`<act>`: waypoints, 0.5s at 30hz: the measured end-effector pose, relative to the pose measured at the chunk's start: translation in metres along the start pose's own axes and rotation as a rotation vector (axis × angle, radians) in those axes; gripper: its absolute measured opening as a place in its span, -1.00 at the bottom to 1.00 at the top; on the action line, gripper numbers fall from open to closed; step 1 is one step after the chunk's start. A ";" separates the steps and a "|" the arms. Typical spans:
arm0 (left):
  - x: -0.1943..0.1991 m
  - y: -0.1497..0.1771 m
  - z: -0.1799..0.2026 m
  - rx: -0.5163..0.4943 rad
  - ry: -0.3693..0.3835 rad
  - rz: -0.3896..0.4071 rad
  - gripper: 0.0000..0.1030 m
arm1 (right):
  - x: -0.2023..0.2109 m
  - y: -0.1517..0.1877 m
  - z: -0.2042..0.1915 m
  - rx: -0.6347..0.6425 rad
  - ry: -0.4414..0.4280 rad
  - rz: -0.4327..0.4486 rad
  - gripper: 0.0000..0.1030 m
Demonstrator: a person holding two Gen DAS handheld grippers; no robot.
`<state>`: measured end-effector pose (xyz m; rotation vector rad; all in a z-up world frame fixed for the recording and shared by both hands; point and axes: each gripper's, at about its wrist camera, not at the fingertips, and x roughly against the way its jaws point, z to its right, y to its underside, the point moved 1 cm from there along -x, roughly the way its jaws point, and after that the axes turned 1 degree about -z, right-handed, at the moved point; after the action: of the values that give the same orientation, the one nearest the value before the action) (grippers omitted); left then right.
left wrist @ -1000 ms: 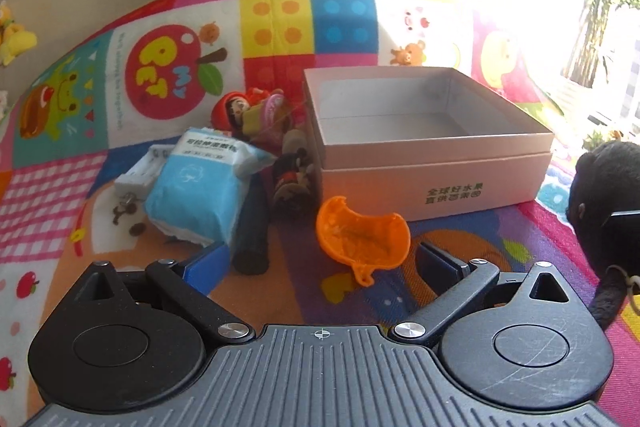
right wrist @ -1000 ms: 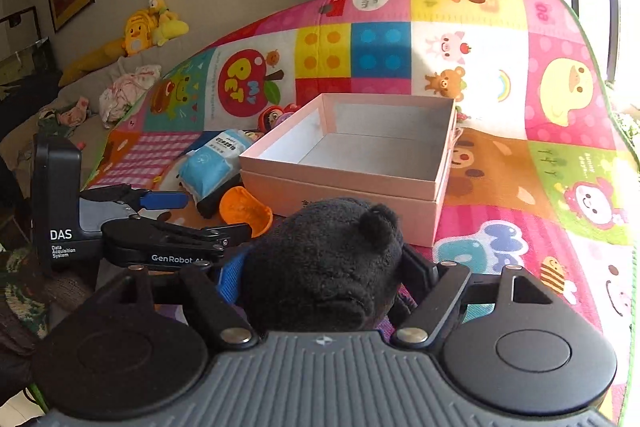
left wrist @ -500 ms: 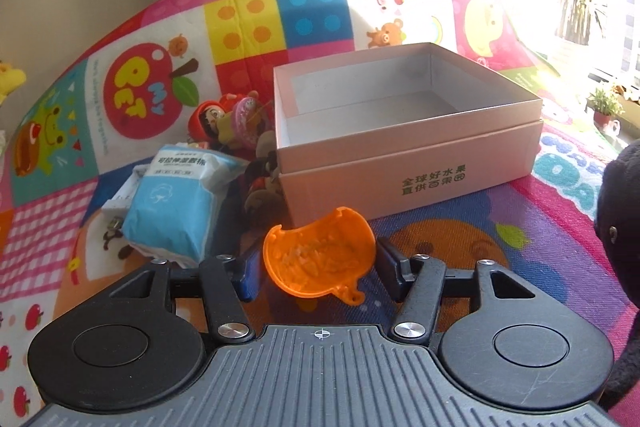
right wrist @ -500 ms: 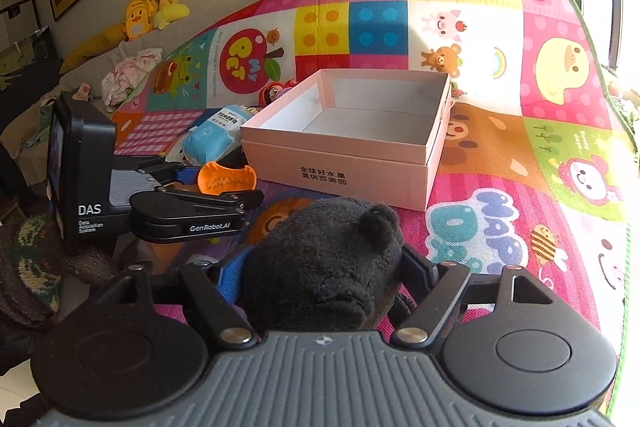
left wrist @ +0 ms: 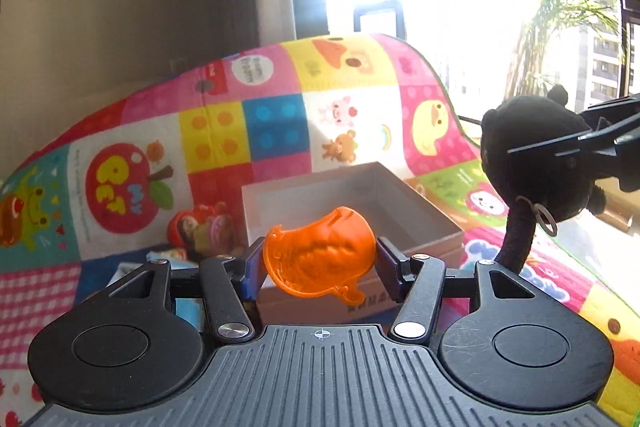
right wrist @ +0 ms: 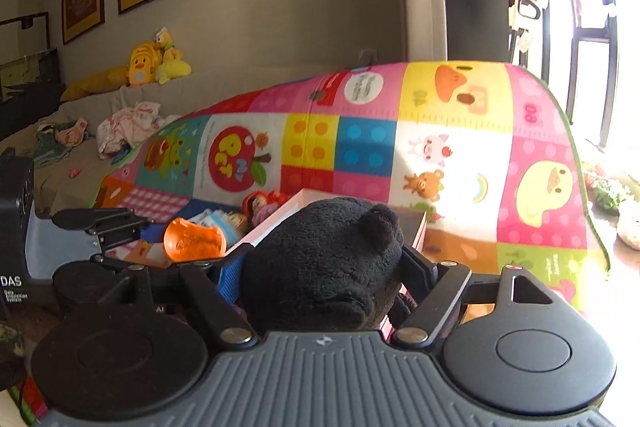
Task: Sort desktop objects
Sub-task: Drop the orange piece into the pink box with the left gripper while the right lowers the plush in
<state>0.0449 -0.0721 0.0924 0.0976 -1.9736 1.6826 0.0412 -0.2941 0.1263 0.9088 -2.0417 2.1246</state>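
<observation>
My left gripper (left wrist: pixel 318 261) is shut on an orange plastic shell toy (left wrist: pixel 318 259), held in the air in front of the open pink box (left wrist: pixel 432 223). In the right wrist view my right gripper (right wrist: pixel 326 275) is shut on a black plush toy (right wrist: pixel 324 259), also lifted, just short of the pink box (right wrist: pixel 419 227). The same black plush toy (left wrist: pixel 532 163) hangs at the right of the left wrist view, higher than the box. From the right wrist view the left gripper (right wrist: pixel 188 247) with the orange toy (right wrist: pixel 194 239) shows at the left.
Everything lies on a colourful play mat (left wrist: pixel 280 131). Left of the box sit small dolls (left wrist: pixel 200 227) and a blue tissue pack (right wrist: pixel 212 217), partly hidden by my left gripper. A sofa with yellow plush toys (right wrist: pixel 158 61) and clothes stands far left.
The left gripper closed on the orange toy and lifted it off the mat. The right gripper rose with the black plush toy. Both now sit higher, nearer the box.
</observation>
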 end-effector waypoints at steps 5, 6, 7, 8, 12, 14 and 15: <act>-0.075 -0.015 -0.003 0.035 -0.009 -0.020 0.20 | -0.074 -0.041 0.016 -0.038 0.059 -0.011 0.50; -0.088 -0.013 -0.005 0.046 -0.011 -0.026 0.21 | -0.093 -0.044 0.019 -0.047 0.064 -0.030 0.50; -0.097 -0.012 -0.008 0.060 -0.011 -0.038 0.24 | -0.113 -0.045 0.024 -0.056 0.057 -0.063 0.52; -0.103 -0.008 -0.014 0.082 -0.006 -0.055 0.28 | -0.129 -0.045 0.027 -0.065 0.044 -0.095 0.55; -0.079 0.007 -0.035 0.130 -0.008 -0.036 0.90 | -0.163 -0.030 0.042 -0.130 0.070 -0.149 0.59; -0.067 0.017 -0.040 0.129 -0.019 -0.037 0.89 | -0.164 -0.017 0.044 -0.136 0.106 -0.158 0.59; -0.063 0.023 -0.044 0.147 -0.007 -0.051 0.89 | -0.165 -0.009 0.045 -0.133 0.145 -0.169 0.59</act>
<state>0.1050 -0.0442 0.0470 0.2055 -1.8346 1.7952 0.1974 -0.2768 0.0585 0.8486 -1.9345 1.8855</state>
